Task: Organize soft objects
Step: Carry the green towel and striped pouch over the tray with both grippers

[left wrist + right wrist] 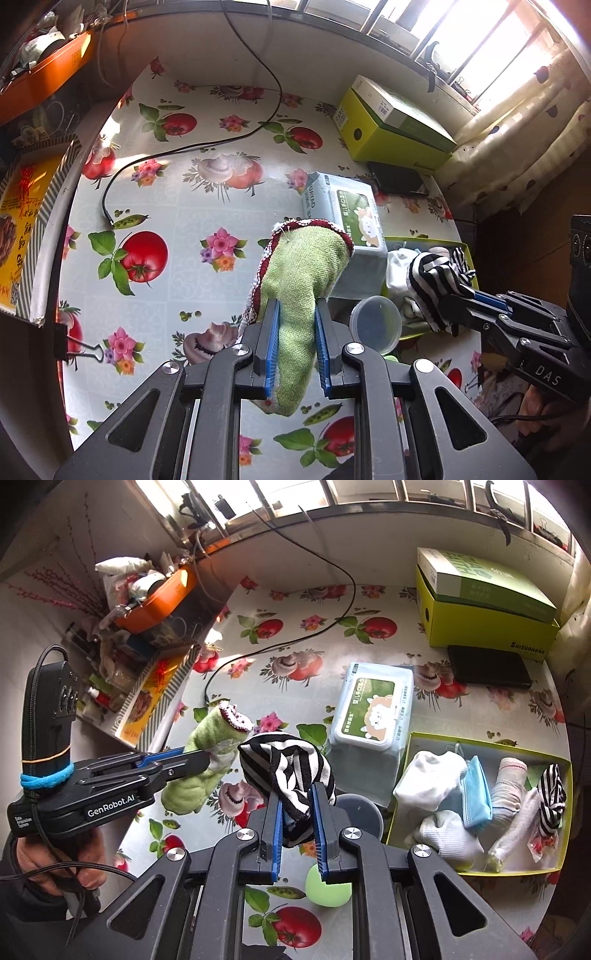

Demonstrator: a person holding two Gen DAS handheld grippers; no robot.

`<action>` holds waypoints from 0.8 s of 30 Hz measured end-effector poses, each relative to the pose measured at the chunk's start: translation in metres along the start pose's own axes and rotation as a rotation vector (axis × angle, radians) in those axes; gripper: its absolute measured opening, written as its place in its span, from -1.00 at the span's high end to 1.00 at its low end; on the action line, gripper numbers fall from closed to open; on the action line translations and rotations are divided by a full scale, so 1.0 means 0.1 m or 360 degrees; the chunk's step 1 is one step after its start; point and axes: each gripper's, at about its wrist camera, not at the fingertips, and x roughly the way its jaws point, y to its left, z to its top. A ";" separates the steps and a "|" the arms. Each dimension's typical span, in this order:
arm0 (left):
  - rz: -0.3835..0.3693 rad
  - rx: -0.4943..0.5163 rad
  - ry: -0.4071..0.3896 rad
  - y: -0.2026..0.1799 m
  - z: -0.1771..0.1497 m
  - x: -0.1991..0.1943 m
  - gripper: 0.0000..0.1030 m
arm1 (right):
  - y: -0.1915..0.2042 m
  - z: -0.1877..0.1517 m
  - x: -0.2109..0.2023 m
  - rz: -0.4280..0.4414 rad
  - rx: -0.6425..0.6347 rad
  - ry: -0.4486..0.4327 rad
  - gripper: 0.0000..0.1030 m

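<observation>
Left gripper (295, 314): both blue pads pinching a green sock (303, 273) with a dark red and white cuff; the sock is held up above the worktop (177, 221), its toe hanging down behind the pads.

Right gripper (297, 797): pressed onto a black-and-white striped sock (286, 768), bunched and lifted clear of the worktop, just to the right of the green sock.

Worktop: covered in an oilcloth printed with tomatoes, mushrooms, flowers and pea pods.

Shallow yellow-green tray (491, 740): at the right edge of the worktop. Contents: white socks (428, 779), a light blue folded item (478, 794), a white sock with a pink-striped cuff (509, 775), a second black-and-white striped sock (550, 797). Other small pieces at the tray's front are too unclear to name.

Pack of wet wipes (373, 709): pale blue with a green label showing a sheep, just left of the tray.

Clear plastic cup (375, 323): on its side, near the wipes and tray.

Light green ball (328, 890): on the worktop beneath the right gripper.

Yellow-green box (487, 624): at the far right corner, a white and green box (476, 576) stacked on it, a flat black item (487, 666) in front.

Black cable (184, 147): trails across the worktop from the window side.
</observation>
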 end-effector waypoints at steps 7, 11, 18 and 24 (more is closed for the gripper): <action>-0.0024 0.0081 0.0027 -0.23 0.03 0.04 0.64 | -0.16 -0.09 -0.10 -0.0014 0.0068 -0.0032 0.73; -0.0034 0.0130 0.0050 -0.36 0.06 0.09 0.64 | -0.28 -0.13 -0.14 -0.0024 0.0114 -0.0048 0.73; -0.0047 0.0220 0.0082 -0.62 0.11 0.17 0.64 | -0.49 -0.18 -0.20 -0.0040 0.0187 -0.0077 0.73; -0.0072 0.0304 0.0115 -0.86 0.17 0.28 0.64 | -0.70 -0.25 -0.24 -0.0062 0.0254 -0.0086 0.73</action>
